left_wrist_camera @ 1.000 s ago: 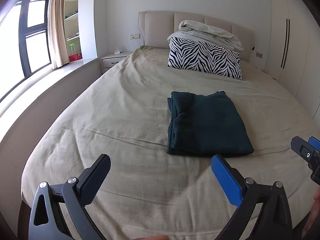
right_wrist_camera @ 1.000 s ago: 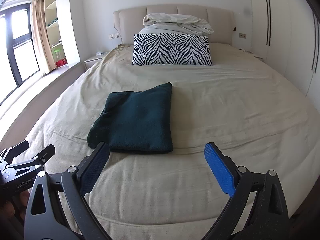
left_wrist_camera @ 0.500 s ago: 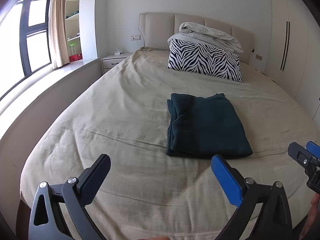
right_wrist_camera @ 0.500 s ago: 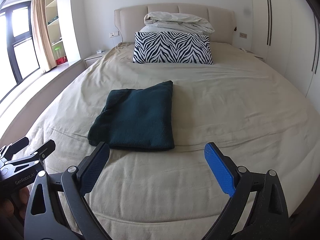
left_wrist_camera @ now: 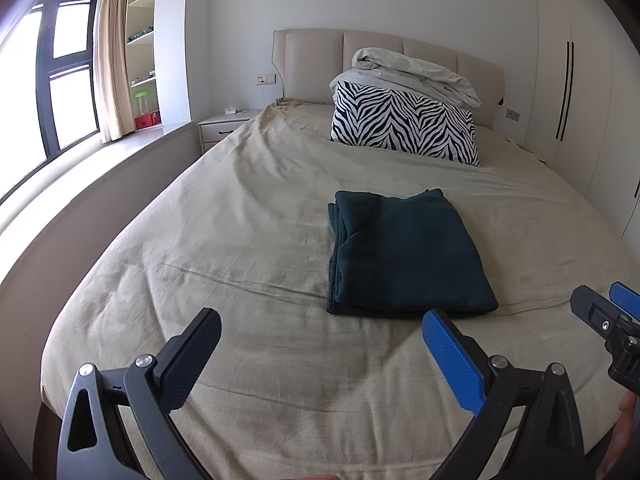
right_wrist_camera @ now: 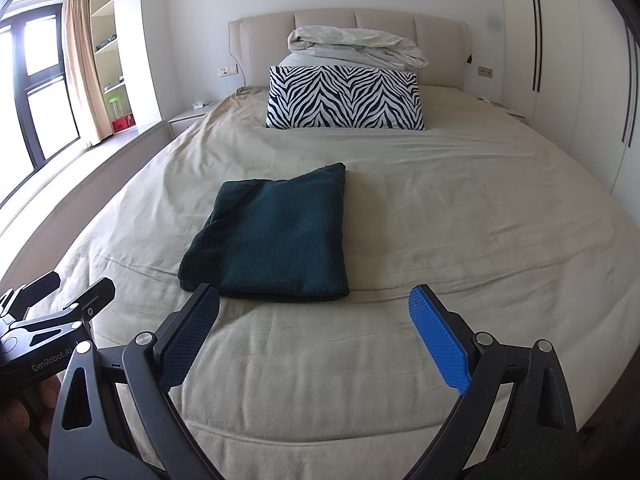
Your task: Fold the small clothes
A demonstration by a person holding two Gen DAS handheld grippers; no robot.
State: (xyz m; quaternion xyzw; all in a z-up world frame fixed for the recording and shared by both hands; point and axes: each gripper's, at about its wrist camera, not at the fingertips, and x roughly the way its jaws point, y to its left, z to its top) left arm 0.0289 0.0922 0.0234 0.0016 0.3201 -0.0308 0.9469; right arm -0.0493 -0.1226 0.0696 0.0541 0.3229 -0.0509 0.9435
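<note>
Dark teal garment (left_wrist_camera: 404,252) lying folded into a neat rectangle on the beige bed (left_wrist_camera: 224,240), mid-mattress, well short of the zebra pillow (left_wrist_camera: 404,124) and the bundled duvet (left_wrist_camera: 412,70) at the headboard. Looks finished, or one fold short at most.

Risks first. Stacked layers bunched along the garment's left edge, so a careless pinch there likely catches only the top ply and peels the fold open. Sheet already creased under the near edge; a low grab could snag bedding along with the cloth and drag the whole bundle askew. Fleecy fabric, probably slow to slide, prone to rucking if pushed rather than lifted.

Now the pose. Left hand-held gripper (left_wrist_camera: 320,356) spread wide, nothing between the fingers, hovering above bare sheet near the foot of the bed, aimed toward the garment's near-left corner. Right hand-held gripper (right_wrist_camera: 314,322) likewise gaping and empty, level, near the garment's front edge but apart from it. Both side by side, each visible at the margin of the other's view; a bit of a hand (left_wrist_camera: 618,444) showing at the lower right of the left wrist view.
</note>
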